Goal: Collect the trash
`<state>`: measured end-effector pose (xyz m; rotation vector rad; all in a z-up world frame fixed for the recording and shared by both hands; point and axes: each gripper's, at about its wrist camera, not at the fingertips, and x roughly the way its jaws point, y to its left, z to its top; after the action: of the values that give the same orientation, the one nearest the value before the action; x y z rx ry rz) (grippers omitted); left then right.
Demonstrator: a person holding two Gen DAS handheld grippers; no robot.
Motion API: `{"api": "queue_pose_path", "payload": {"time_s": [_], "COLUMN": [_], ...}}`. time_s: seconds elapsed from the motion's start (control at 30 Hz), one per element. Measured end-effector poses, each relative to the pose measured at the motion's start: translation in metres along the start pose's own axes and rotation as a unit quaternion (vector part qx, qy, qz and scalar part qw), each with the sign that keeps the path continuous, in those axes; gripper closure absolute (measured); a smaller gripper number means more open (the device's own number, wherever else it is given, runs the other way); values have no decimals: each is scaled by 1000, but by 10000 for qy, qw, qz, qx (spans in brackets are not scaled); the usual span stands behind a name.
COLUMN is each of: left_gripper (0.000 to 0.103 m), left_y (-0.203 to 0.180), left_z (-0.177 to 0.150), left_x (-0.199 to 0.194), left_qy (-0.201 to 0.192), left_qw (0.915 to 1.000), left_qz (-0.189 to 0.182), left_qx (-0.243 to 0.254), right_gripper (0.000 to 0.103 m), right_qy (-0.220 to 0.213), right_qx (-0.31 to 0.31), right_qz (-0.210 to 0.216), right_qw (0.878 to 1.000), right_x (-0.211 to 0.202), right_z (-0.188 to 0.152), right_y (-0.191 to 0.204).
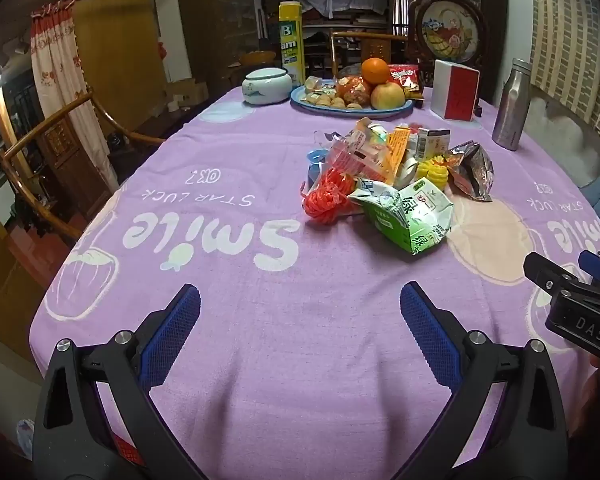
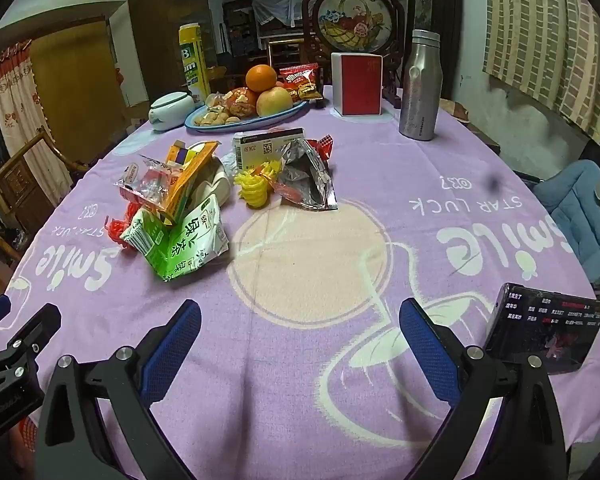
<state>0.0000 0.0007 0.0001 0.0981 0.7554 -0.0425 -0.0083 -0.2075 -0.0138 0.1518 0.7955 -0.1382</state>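
Note:
A pile of trash lies mid-table on the purple cloth: a crushed green tea carton (image 1: 410,216) (image 2: 180,240), a red plastic bundle (image 1: 326,196), an orange wrapper (image 2: 188,176), a yellow plastic piece (image 1: 434,170) (image 2: 254,190), a silver foil bag (image 1: 470,168) (image 2: 308,176) and a small white box (image 2: 268,148). My left gripper (image 1: 300,312) is open and empty, near the table's front edge, well short of the pile. My right gripper (image 2: 300,324) is open and empty, also short of the pile. Each gripper's side shows in the other view: the right one (image 1: 572,296), the left one (image 2: 16,344).
A blue plate of fruit and snacks (image 1: 352,92) (image 2: 252,96), a white lidded jar (image 1: 266,86), a yellow carton (image 1: 292,40), a red-and-white box (image 1: 456,90) (image 2: 356,84) and a steel bottle (image 1: 512,108) (image 2: 420,88) stand at the back. A phone (image 2: 548,328) lies front right. Wooden chairs (image 1: 52,160) stand left.

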Motion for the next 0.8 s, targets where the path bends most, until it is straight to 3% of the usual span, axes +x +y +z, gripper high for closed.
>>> {"api": "queue_pose_path", "payload": {"time_s": [0.8], "left_gripper": [7], "left_y": [-4], "left_z": [2], "left_x": [-7], "left_qy": [-31], "left_qw": [9999], "left_qz": [-126], "left_qx": [41], "right_gripper": [5], "right_qy": [29], "right_qx": [-22], "right_qz": [24], "right_qw": [10000], "right_x": [8], "right_z": [-1], "right_y": [6]}}
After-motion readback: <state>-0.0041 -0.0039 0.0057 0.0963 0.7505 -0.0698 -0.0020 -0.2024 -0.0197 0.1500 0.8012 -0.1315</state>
